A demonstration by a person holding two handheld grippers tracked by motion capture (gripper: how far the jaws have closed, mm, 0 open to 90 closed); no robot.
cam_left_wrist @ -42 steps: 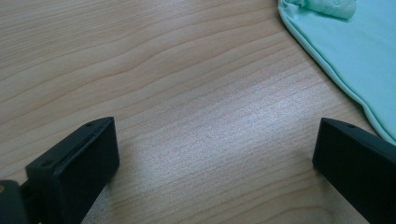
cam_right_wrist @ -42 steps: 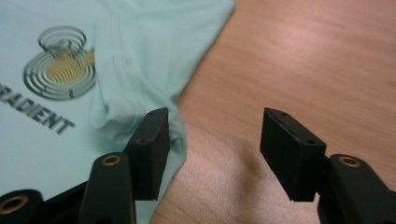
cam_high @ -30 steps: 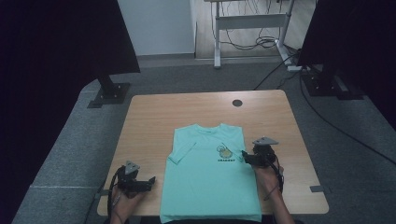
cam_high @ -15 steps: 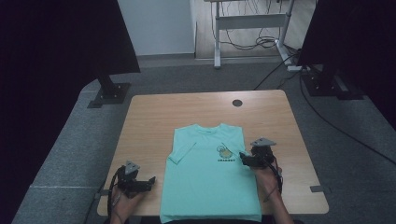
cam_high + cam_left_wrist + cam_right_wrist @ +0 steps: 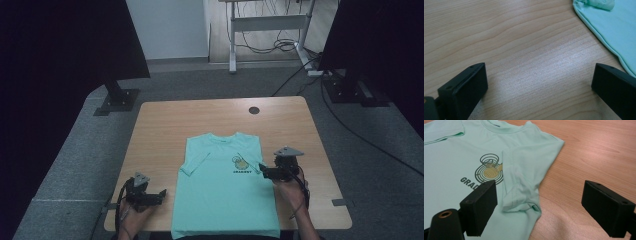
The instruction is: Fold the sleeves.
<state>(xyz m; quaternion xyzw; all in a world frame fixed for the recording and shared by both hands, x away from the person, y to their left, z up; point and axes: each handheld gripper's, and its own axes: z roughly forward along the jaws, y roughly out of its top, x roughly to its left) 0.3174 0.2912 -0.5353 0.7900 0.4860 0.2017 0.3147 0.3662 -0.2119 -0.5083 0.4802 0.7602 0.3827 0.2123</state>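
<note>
In the high view, the mint-green cotton T-shirt (image 5: 225, 190) lies flat, front up, in the lower middle of the frame on the pale wooden table (image 5: 165, 125), its long axis running from the collar at mid-frame down to the hem at the bottom edge, which hangs over the near table edge. Both sleeves are folded inward onto the chest. The right gripper (image 5: 263, 171) sits at the shirt's right edge beside the folded sleeve, so it is the nearer one; the left gripper (image 5: 161, 194) rests apart, on bare wood left of the shirt.

In the left gripper view, the jaws stand wide apart with nothing between them but wood; the shirt's hemmed edge (image 5: 609, 32) runs diagonally through the upper right.

In the right gripper view, the jaws have just been opening and now stand wide, gripping nothing; the folded sleeve (image 5: 520, 185) lies just ahead between them, slightly left of centre. The chest print (image 5: 489, 168) is a dark spiral with a yellow centre; beneath it only the letters "GRAD" are readable.
</note>
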